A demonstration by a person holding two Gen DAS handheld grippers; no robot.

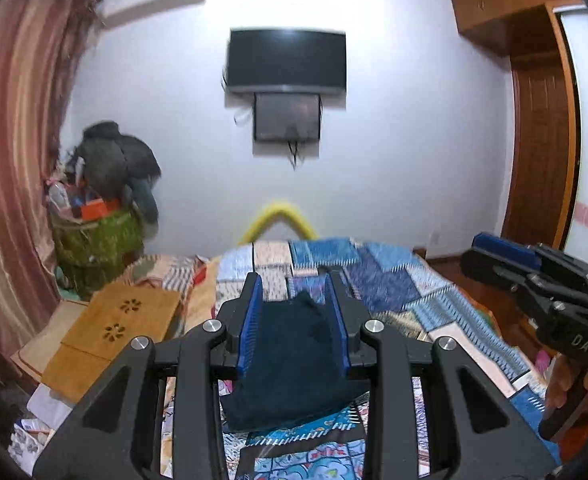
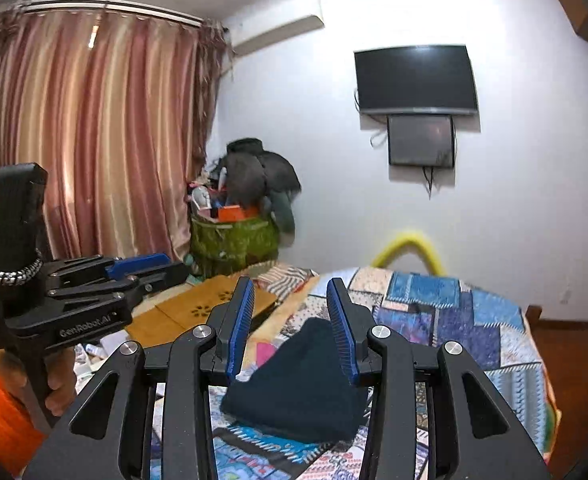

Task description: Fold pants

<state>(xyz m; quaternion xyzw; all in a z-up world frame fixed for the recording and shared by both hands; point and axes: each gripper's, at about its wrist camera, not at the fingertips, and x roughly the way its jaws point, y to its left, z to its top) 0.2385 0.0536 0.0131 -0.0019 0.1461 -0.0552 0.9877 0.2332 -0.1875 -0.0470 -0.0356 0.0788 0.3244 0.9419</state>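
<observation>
The dark navy pants (image 1: 294, 368) lie in a folded heap on the patchwork quilt (image 1: 394, 284). In the left wrist view they show through the gap of my left gripper (image 1: 294, 284), which hovers above them with its blue pads apart and nothing pinched. In the right wrist view the pants (image 2: 302, 384) sit below and just right of my right gripper (image 2: 290, 288), which is also open and empty. Each gripper appears side-on in the other view, the right gripper (image 1: 482, 248) and the left gripper (image 2: 162, 266), and no cloth hangs from either.
A wooden lap table (image 1: 122, 320) lies at the bed's left side. Behind it a green basket (image 1: 98, 240) is piled with clothes, next to a striped curtain (image 2: 94, 140). A TV (image 1: 286, 60) hangs on the far wall. A wooden door (image 1: 542, 140) stands at the right.
</observation>
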